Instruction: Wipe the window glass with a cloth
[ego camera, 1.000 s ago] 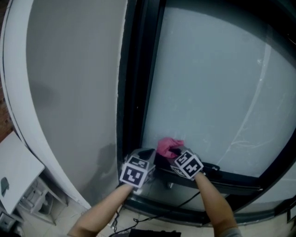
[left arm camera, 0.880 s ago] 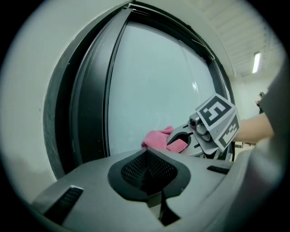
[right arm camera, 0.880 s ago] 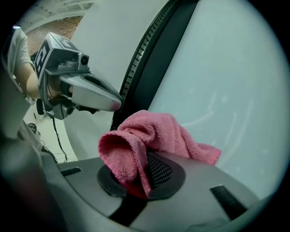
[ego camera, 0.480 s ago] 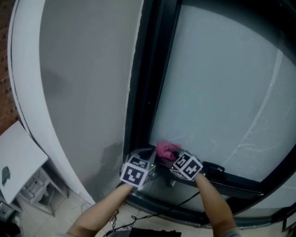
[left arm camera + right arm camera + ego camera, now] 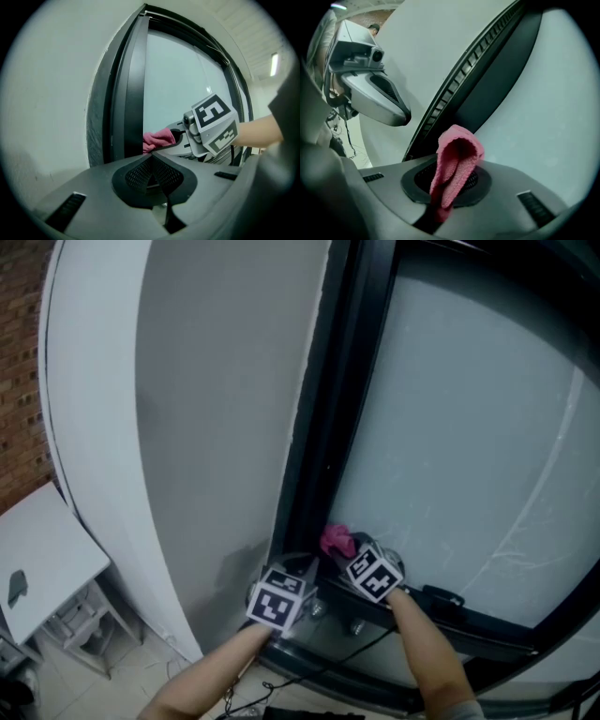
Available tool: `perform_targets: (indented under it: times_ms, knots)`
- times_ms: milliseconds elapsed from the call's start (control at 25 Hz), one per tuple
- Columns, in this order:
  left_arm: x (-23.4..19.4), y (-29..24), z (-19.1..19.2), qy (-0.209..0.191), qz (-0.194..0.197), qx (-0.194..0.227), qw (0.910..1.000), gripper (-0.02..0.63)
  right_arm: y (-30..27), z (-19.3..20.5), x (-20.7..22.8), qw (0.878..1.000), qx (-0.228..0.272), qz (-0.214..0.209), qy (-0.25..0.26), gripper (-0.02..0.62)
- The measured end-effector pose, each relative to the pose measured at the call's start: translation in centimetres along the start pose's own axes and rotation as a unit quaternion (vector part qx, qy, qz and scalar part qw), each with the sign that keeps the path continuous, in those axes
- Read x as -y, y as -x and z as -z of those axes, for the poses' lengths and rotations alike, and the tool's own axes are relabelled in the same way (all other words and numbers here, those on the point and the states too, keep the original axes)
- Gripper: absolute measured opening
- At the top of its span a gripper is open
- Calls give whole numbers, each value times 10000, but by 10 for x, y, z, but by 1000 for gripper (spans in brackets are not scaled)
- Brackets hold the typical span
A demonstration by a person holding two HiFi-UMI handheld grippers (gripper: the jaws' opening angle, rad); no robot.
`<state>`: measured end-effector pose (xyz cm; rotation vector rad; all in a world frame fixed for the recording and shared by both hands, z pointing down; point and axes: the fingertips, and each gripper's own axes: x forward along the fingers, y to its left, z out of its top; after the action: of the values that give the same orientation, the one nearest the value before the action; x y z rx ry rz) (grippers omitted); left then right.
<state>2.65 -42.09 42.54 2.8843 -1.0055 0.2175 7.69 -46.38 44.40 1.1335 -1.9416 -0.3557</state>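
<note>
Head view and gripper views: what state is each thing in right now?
Window glass: faintly streaked at right.
Cloth: folded, pinched in the right gripper, at the lower left corner of the window glass.
Right gripper: shut on the cloth.
Left gripper: shut, empty, beside the window frame.

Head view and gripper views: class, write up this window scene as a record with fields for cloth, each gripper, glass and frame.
Cloth: pink, folded, at the glass's lower corner by the frame
Right gripper: jaws shut on the cloth
Left gripper: jaws together, nothing between them
Window glass: pale, faintly streaked
Frame: black, between glass and grey wall
</note>
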Motion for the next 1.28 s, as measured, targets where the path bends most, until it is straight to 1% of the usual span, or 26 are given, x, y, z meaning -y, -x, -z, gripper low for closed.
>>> perform_targets:
  times_ms: [120, 240, 320, 480, 720, 1000, 1120, 1280]
  knots:
    - [-2, 2, -11, -38, 20, 117, 9999, 5, 16, -15, 19, 9981, 112, 511, 322, 38]
    - [-6, 5, -33, -143, 16, 308, 9994, 5, 36, -37, 44, 9945, 309, 926, 376, 38]
    - [-7, 8, -52, -202, -3, 469, 9987, 5, 46, -45, 60, 9929, 327, 1083, 360, 38]
    - [-6, 10, -85, -360, -2, 739, 9966, 5, 64, -59, 81, 9883, 325, 1339, 655, 38]
    - [-9, 17, -125, -471, -47, 1086, 9930, 5, 96, -103, 114, 9721, 364, 2008, 1161, 38]
    - [-12, 21, -166, -559, -116, 1355, 9891, 5, 127, -153, 153, 9590, 491, 2382, 1456, 38]
    - [-12, 27, -190, -679, -142, 1532, 9858, 5, 137, -165, 171, 9535, 498, 2596, 1446, 38]
    - [-12, 34, -222, -743, -134, 1783, 9811, 5, 156, -192, 189, 9430, 616, 2794, 1700, 38]
